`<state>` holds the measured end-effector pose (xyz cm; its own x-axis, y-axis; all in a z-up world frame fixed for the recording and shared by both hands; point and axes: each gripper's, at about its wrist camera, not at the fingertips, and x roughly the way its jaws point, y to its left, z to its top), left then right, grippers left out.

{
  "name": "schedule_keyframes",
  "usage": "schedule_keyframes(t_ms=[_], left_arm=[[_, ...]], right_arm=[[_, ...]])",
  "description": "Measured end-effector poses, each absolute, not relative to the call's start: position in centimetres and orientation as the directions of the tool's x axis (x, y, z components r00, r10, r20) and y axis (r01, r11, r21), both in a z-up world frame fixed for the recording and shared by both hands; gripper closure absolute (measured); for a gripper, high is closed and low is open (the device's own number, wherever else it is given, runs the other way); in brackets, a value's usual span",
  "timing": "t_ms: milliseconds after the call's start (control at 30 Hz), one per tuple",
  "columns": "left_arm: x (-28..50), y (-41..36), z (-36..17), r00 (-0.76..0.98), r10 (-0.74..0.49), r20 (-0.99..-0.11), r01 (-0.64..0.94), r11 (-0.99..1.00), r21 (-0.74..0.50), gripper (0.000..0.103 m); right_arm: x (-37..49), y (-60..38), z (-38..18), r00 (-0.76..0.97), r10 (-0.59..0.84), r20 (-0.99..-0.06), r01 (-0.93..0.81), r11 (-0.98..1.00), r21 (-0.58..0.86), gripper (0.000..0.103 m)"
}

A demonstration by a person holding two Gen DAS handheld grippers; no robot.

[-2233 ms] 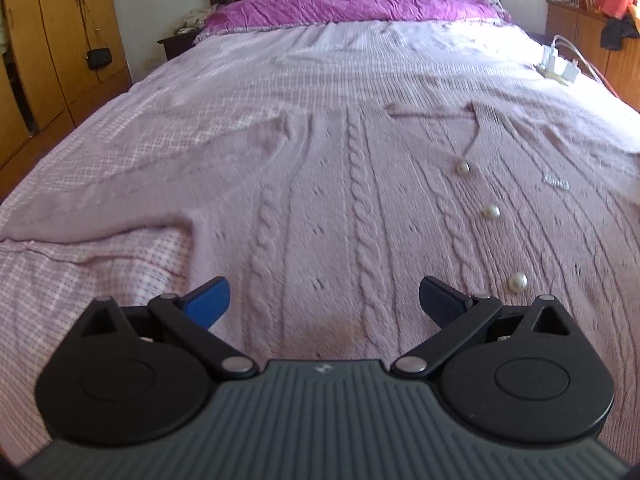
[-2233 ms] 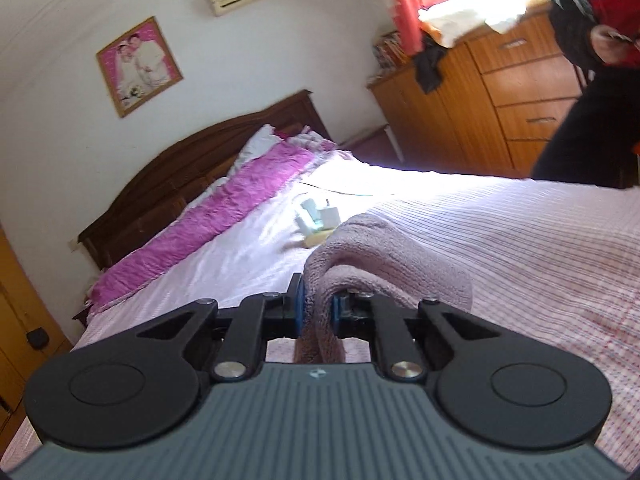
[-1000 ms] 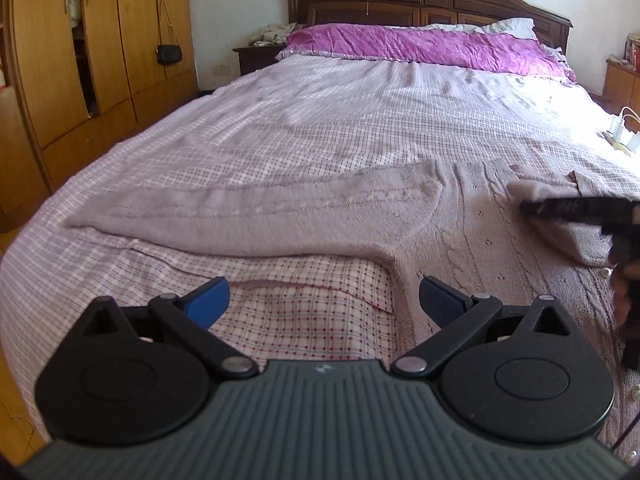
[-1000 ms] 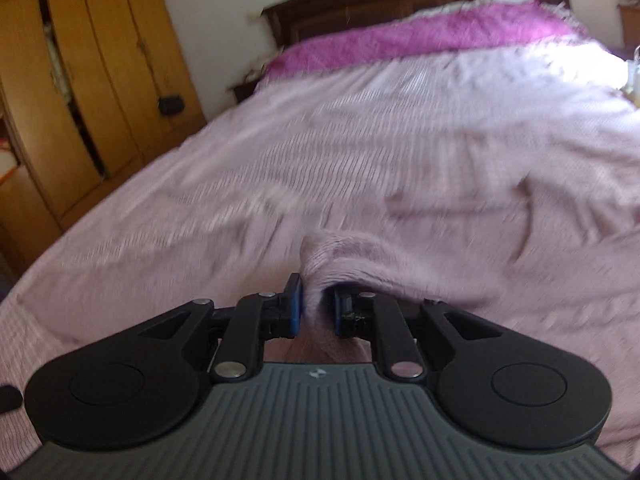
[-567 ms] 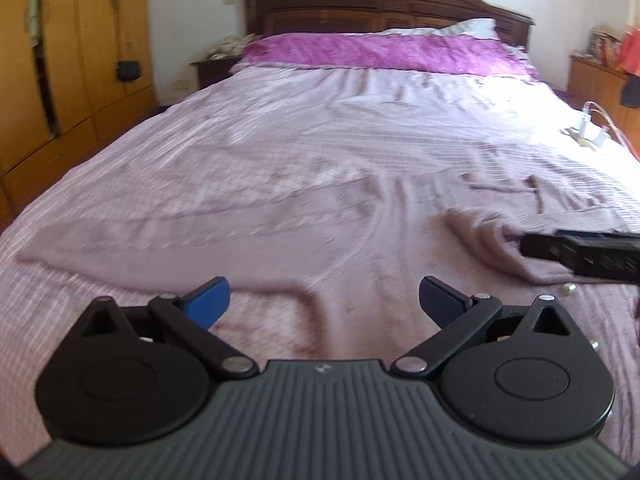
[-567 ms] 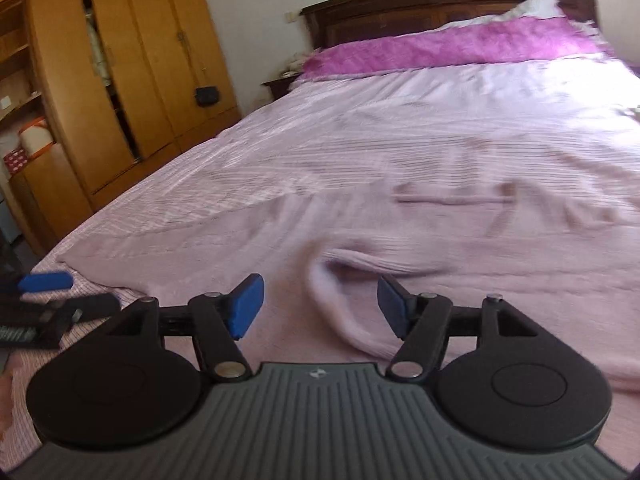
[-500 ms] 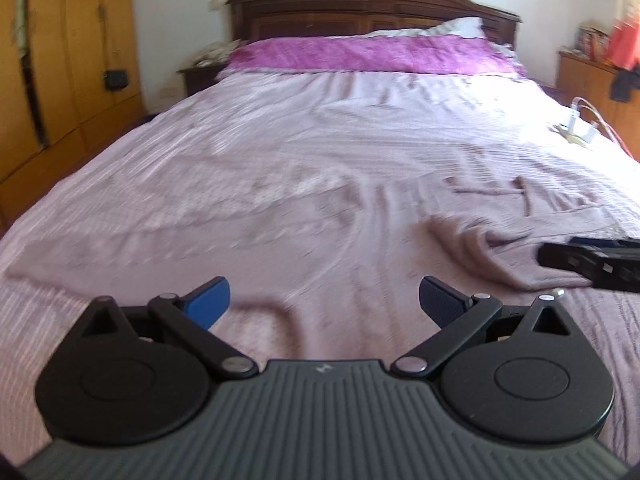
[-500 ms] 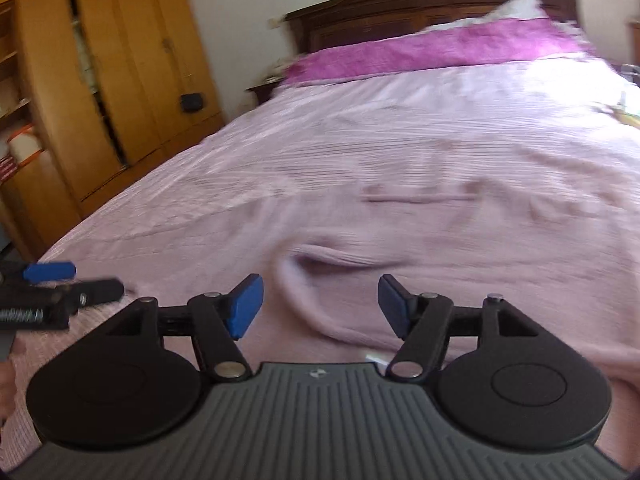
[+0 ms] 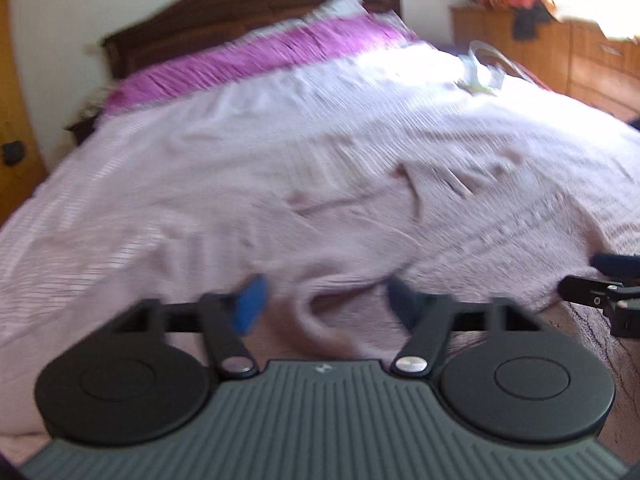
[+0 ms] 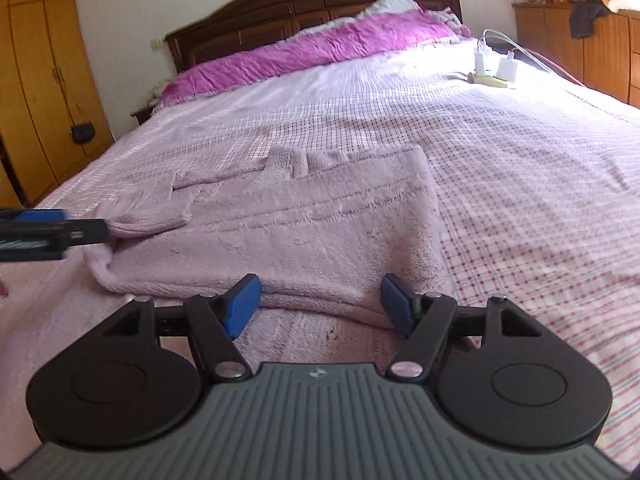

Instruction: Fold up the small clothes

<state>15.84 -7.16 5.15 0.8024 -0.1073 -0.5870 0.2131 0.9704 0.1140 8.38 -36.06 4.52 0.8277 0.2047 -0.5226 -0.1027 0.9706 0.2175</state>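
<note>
Lying across the bed (image 10: 520, 168) is a pink knit cardigan (image 10: 304, 232), its body doubled over so that a thick folded edge is facing the cameras, and everything else is placed here relative to that garment. Its neckline is pointing toward the headboard (image 10: 312, 4) and the purple pillow (image 10: 320, 48), which are sitting well beyond it. A folded sleeve (image 10: 152, 216) is resting on the cardigan's left part, its cuff lying at the garment's left edge.

The right gripper (image 10: 320, 304) is hovering just in front of the folded edge, jaws spread wide and gripping nothing, with the blue pads (image 10: 242, 304) framing the cloth's near border. The left gripper (image 9: 326, 304) is sitting at the cardigan's left side, and its own view is blurred; its jaws are standing wide, with a rounded loop of knit lying between the fingers but not pinched. In the right wrist view that same gripper is showing side-on, its tip touching or nearly touching the sleeve cuff; which of the two cannot be told.

White chargers (image 10: 494, 66) with trailing cables are sitting on the bedspread far beyond the cardigan, to its right. A wooden wardrobe (image 10: 36, 80) is standing past the garment's left side, and a dresser (image 10: 580, 44) is standing off to its far right.
</note>
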Motion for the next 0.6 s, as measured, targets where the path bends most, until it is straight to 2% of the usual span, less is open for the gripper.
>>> schedule_keyframes(t_ms=[100, 167, 200, 233, 300, 433, 600], left_arm=[[17.6, -9.0, 3.5, 0.799, -0.064, -0.598, 0.218, 0.957, 0.189, 0.053], [18.0, -9.6, 2.9, 0.813, -0.036, -0.582, 0.215, 0.946, 0.242, 0.065], [18.1, -9.6, 2.8, 0.817, -0.029, -0.576, 0.214, 0.943, 0.256, 0.077], [18.1, -9.4, 3.1, 0.819, -0.032, -0.573, 0.211, 0.946, 0.248, 0.079], [17.8, -8.3, 3.8, 0.823, -0.040, -0.566, 0.179, 0.965, 0.192, 0.080], [16.7, -5.1, 5.4, 0.836, 0.033, -0.548, 0.037, 0.993, 0.116, 0.080], [14.4, -1.6, 5.4, 0.806, -0.001, -0.592, -0.024, 0.999, -0.035, 0.076]], right_arm=[[8.4, -35.6, 4.0, 0.832, 0.202, -0.516, -0.120, 0.975, 0.188, 0.021], [8.4, -35.5, 3.6, 0.834, 0.203, -0.513, -0.131, 0.976, 0.173, 0.019], [8.4, -35.2, 3.6, 0.835, 0.204, -0.512, -0.135, 0.976, 0.169, 0.019], [8.3, -35.3, 3.6, 0.835, 0.205, -0.510, -0.136, 0.976, 0.169, 0.018], [8.5, -35.0, 3.6, 0.836, 0.208, -0.508, -0.139, 0.976, 0.170, 0.018], [8.7, -34.5, 3.8, 0.836, 0.211, -0.507, -0.142, 0.975, 0.172, 0.017], [8.7, -34.4, 3.8, 0.836, 0.211, -0.507, -0.141, 0.975, 0.172, 0.016]])
